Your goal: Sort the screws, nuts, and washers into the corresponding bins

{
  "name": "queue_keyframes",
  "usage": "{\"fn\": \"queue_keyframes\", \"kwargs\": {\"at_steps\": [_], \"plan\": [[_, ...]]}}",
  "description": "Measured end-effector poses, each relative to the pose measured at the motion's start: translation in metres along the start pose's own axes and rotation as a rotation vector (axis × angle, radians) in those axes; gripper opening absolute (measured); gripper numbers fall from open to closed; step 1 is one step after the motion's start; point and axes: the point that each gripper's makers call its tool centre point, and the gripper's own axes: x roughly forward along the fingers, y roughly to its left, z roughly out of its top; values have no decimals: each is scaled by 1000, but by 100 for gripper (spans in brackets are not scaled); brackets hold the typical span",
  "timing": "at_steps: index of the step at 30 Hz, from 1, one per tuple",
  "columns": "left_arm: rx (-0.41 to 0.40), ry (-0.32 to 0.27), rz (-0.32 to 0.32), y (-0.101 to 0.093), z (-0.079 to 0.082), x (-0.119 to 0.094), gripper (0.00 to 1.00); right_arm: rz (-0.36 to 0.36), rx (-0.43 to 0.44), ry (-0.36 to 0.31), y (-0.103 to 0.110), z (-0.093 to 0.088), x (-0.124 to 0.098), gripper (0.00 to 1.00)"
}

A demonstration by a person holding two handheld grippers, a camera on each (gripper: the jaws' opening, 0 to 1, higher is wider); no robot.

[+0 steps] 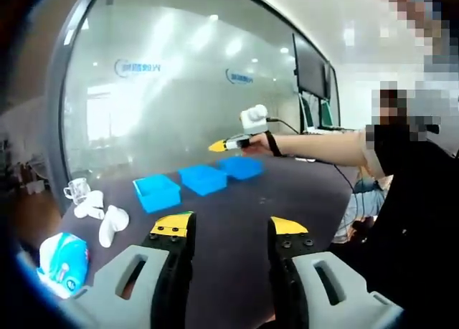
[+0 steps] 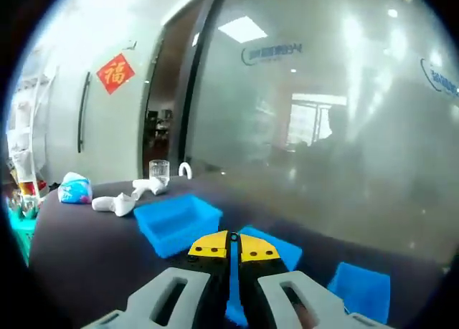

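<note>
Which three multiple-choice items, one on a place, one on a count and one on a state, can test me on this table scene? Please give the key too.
1. Where is the right hand-held gripper?
A. above the bins
B. beside the glass
C. under the table

2. How many blue bins stand on the table?
A. one
B. three
C. five

3. How do the left hand-held gripper's jaws stand?
A. closed on a bin
B. closed on nothing
C. open, holding nothing

Key: 1 A, in the left gripper view its yellow tip is over the row of bins, near the far bin. 2 B, the near bin, middle bin and far bin form one row. 3 C, a wide gap of bare table shows between its yellow tips.
</note>
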Motion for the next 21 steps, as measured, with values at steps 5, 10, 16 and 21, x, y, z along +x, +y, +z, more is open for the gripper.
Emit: {"fn": "queue_keyframes", "kwargs": {"at_steps": [5,10,16,21], "plan": [[-6,-3,4,1,1,-1,39,0,23,12,-1,3,13,1],[-8,0,9,1,0,-2,40,-7,-32,24,2,4,21,1],[-11,-2,11,1,2,-3,40,-19,-16,39,-1,2,26,1],[-7,-5,12,1,5,-6,40,-22,13,37,-3,2,21,3]]}}
